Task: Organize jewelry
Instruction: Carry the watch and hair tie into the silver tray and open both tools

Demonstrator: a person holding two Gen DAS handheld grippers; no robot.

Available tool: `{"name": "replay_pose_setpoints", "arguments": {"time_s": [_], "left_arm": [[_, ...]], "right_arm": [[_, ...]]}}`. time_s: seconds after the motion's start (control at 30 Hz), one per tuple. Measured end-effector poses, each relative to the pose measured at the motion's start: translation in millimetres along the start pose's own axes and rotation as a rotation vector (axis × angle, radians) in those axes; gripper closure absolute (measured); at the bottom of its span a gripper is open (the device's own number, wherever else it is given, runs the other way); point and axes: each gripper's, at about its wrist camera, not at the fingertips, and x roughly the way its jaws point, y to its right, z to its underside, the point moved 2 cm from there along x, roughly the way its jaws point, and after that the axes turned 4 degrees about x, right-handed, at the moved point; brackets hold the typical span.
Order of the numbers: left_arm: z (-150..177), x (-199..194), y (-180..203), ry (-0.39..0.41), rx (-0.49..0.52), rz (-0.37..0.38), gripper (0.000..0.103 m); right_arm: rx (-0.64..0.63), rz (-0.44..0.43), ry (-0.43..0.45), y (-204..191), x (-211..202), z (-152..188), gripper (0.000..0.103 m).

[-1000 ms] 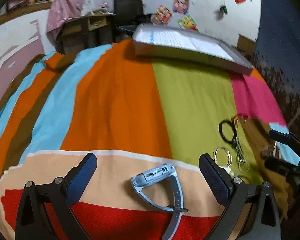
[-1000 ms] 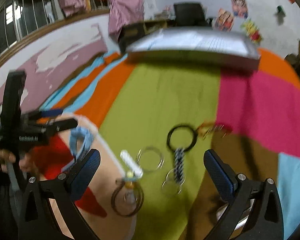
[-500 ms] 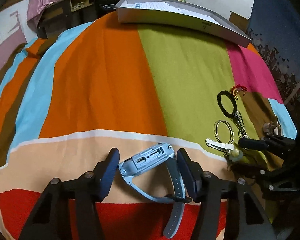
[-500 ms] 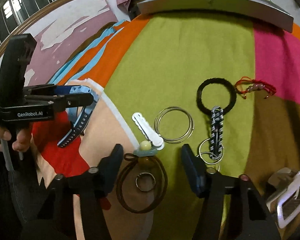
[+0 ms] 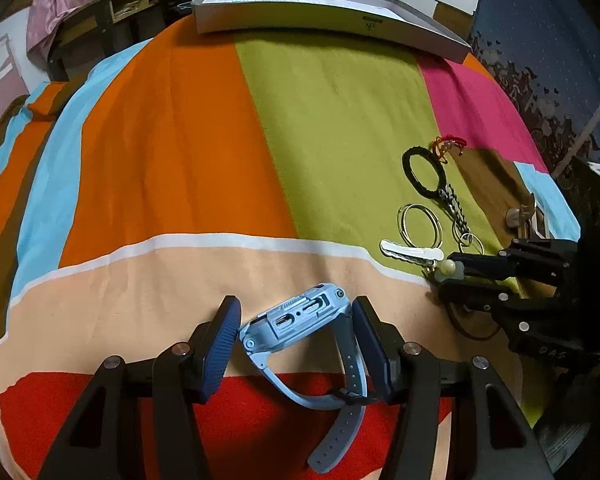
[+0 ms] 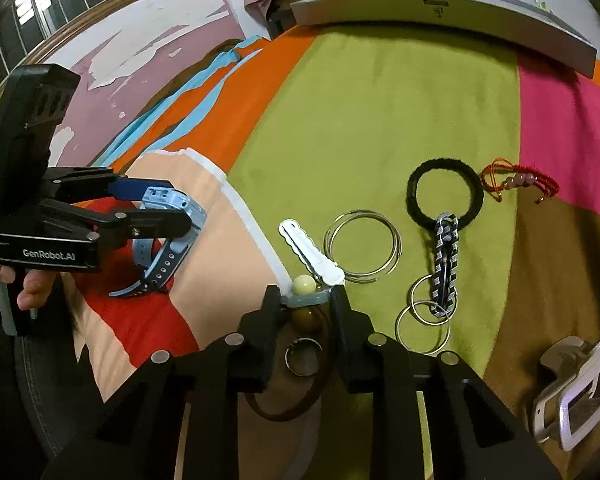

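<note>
Nearest to us, the left gripper (image 5: 296, 338) sits low over the striped bedspread (image 5: 172, 160), its two blue pads closed against the sides of the pale blue watch (image 5: 300, 318), whose case stands between them while the strap loops back over the red patch. In the right wrist view we see a hand (image 6: 28, 284) wrapped around that gripper's handle at the left edge of the bed.

To our right, the right gripper (image 6: 305, 300) is lowered onto the beaded brown bracelet (image 6: 300, 320); its fingers are pinched on the grey-blue piece by the cream bead, with a small ring (image 6: 303, 357) lying inside the brown loop between them. The two grippers are near each other but apart, with peach cloth between them.

Just beyond the right fingertips lies a white hair clip (image 6: 310, 254), touching the pair of thin silver bangles (image 6: 363, 246). Beside those we find a black-and-white braided keychain (image 6: 444, 264) hooked through a black hair tie (image 6: 444, 194), then a red cord bracelet (image 6: 520, 180) at the edge of the pink stripe. A silver claw clip (image 6: 576, 388) rests at the far right.

Farther out, the orange and green stripes lie open and bare, giving wide room. At the far edge of the bed sits a shallow grey box (image 5: 324, 12).
</note>
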Motion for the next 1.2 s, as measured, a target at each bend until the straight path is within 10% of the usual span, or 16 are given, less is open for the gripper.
{"name": "replay_pose_setpoints", "arguments": {"time_s": [0.63, 1.2], "left_arm": [[-1.1, -0.6, 14.3, 0.050, 0.050, -0.045, 0.048], [-58.4, -39.9, -21.3, 0.325, -0.308, 0.102, 0.049]], "right_arm": [[0.081, 0.004, 0.120, 20.6, -28.0, -5.8, 0.080], [0.149, 0.060, 0.364, 51.3, -103.0, -57.4, 0.080]]}}
